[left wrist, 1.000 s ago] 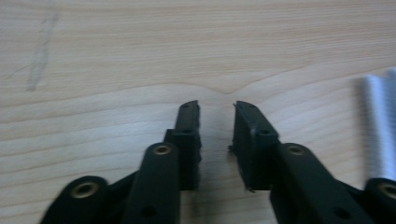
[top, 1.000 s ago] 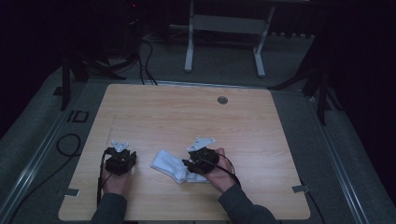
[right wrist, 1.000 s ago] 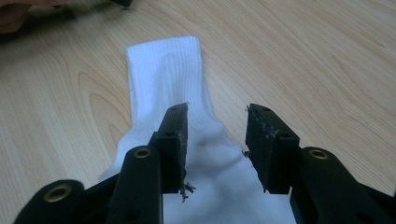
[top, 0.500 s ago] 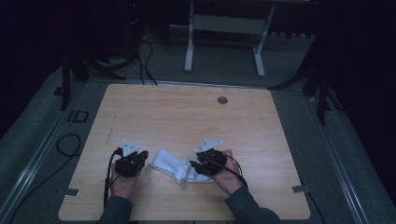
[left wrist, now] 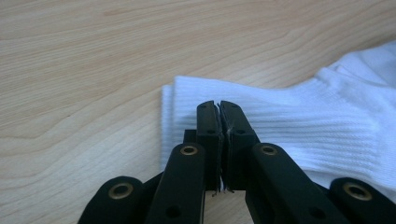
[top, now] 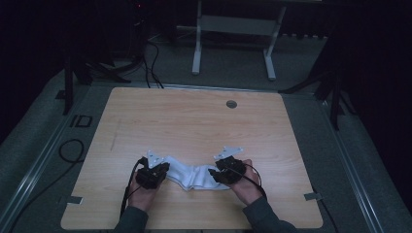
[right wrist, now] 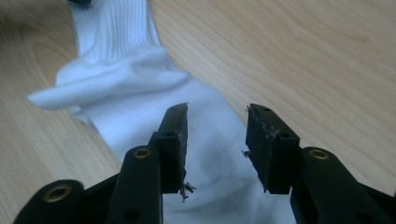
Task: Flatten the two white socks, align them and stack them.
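A white sock (top: pixel 192 175) lies stretched sideways on the wooden table (top: pixel 194 121) near its front edge, between my two grippers. My left gripper (top: pixel 164 171) is at the sock's left end. In the left gripper view its jaws (left wrist: pixel 218 105) are pressed together over the ribbed cuff (left wrist: pixel 303 126), and no fabric shows between them. At the sock's right end is my right gripper (top: pixel 214 174). It stands open (right wrist: pixel 217 109), one jaw on each side of the sock's foot part (right wrist: pixel 210 140), just above the fabric. The ribbed cuff (right wrist: pixel 116 28) runs away from it.
A round cable hole (top: pixel 231 104) sits at the table's far right. Bare wood stretches behind and beside the sock. Beyond the table stand a white frame's legs (top: pixel 197 53), and a black cable (top: pixel 70 148) lies on the floor at the left.
Both hands have come nearer the front edge. The left gripper has moved right onto the sock's cuff end. The sock now lies spread longer between the grippers.
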`<state>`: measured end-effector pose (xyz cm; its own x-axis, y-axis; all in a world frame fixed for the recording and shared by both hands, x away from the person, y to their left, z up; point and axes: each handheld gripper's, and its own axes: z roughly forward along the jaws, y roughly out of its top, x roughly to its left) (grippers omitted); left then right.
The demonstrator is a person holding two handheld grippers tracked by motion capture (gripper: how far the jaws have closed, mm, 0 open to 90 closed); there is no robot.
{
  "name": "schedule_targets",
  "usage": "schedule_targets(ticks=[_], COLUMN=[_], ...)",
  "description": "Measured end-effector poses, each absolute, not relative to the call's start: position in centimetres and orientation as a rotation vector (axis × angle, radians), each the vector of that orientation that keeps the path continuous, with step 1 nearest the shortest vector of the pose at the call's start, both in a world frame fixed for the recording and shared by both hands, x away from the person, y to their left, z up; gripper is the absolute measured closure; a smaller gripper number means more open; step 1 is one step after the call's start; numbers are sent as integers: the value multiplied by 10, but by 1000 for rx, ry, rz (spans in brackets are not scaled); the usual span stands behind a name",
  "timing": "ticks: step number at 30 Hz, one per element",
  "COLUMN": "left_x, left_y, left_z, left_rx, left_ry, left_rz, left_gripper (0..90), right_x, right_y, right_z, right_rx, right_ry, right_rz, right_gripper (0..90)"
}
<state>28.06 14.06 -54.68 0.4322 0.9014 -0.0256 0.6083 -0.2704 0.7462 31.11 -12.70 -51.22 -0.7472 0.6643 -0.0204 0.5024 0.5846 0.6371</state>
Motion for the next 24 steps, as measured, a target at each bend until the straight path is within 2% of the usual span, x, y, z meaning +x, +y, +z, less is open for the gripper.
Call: schedule_targets(ticks=[14, 24], left_x=[281, 280], left_y=[134, 133], left_z=[-556, -556], left_rx=[2054, 2059], left_ry=[1271, 1272], left_rz=[552, 561], left_gripper=[880, 890], right_x=[309, 311], right_y=[-136, -138], right_z=[-529, -531], right_rx=[1048, 1077], right_ry=[2576, 2580], right_rz=[859, 841], right_gripper=[523, 519])
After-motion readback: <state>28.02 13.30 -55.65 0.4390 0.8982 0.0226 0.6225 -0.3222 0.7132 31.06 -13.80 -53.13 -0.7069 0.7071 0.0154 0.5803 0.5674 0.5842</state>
